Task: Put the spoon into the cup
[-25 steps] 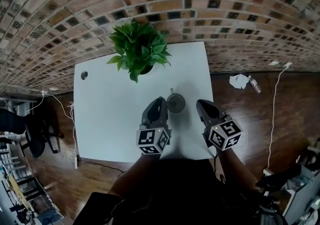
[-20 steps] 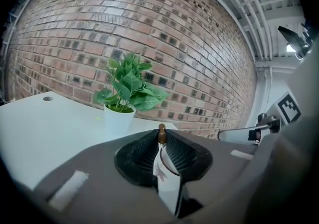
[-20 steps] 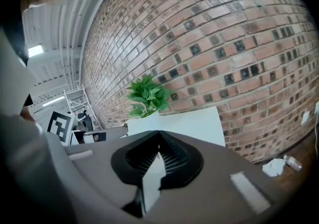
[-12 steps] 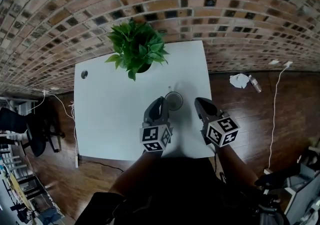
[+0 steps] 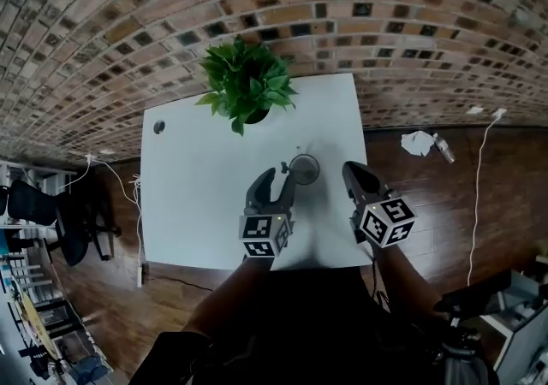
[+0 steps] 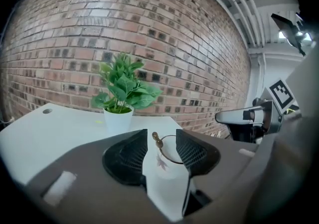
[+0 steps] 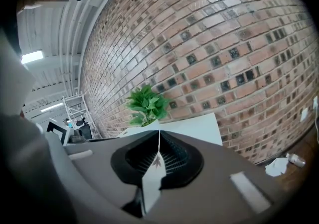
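left claw point(image 6: 160, 137): released, jaws swinging apart; pads clear of everything
between left jaws: spoon point(image 6: 156, 140) handle tip shows in the gap, touched by neither pad; cup point(image 6: 172, 151) right behind it
spoon: in the cup, bowl end down, handle leaning on the rim on the left claw's side and sticking up above it
cup: upright on the white bench point(image 5: 197, 204), near the right half, just ahead of the left claw's tips, between the two claws in the head view
right claw point(image 7: 159, 136): clenched, jaw tips meet, nothing held
right claw place: over the bench's right front part, just right of the cup, apart from it; points toward the brick wall point(image 5: 342, 15)
plant point(image 5: 247, 84): green, in a white pot, at the bench's far edge by the wall, well apart from the cup
floor point(image 5: 428, 204): dark wood, crumpled paper point(image 5: 414, 142) lying right of the bench
arms: both reach in from the bottom of the head view, a marker cube on each claw
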`<state>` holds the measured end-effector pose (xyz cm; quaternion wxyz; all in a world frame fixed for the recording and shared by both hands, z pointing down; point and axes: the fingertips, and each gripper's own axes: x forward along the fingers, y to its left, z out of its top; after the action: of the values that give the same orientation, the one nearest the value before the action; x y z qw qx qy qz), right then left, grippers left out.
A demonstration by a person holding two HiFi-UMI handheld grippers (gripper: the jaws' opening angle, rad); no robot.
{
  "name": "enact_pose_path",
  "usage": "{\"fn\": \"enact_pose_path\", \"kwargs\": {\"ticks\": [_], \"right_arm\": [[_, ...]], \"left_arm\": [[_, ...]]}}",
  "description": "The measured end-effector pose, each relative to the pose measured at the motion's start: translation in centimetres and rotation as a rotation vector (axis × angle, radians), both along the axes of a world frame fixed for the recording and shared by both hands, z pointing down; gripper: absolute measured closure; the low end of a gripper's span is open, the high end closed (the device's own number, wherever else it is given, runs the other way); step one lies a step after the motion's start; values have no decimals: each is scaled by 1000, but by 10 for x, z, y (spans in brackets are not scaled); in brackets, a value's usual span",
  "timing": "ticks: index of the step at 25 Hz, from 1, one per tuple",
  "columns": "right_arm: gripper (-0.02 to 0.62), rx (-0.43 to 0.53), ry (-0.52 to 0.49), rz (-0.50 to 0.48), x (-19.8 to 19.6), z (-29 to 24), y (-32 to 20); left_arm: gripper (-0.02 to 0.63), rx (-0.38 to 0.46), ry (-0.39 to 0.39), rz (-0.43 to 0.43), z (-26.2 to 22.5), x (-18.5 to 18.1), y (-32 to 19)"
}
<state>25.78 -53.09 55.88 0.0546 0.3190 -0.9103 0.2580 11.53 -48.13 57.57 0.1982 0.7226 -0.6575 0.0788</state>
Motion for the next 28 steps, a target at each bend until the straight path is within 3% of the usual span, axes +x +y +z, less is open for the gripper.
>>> {"fn": "enact_pose_path", "kwargs": {"ticks": [4,7,9,13,17,23,28], "right_arm": [[584,44,-30,46,4,-22,7],[586,94,-53,96,13,-48,17],[585,121,-49,117,15,-60,26],[586,155,-38,159,10,-79,61],[586,156,-28,185,-4,-89,111],[586,135,-11,181,-21,-97,187],[586,145,-3,164,-19,-106,226]], "left_arm": [[431,44,21,-84,-29,-24,20],[518,125,61,-131,-64,-38,41],[606,188,37,-114,-86,-47,58],[606,206,-34,-44,-100,-64,106],[606,191,-6,2,-106,-85,163],[606,231,27,102,-129,-91,234],[606,258,23,95,-147,-86,273]]}}
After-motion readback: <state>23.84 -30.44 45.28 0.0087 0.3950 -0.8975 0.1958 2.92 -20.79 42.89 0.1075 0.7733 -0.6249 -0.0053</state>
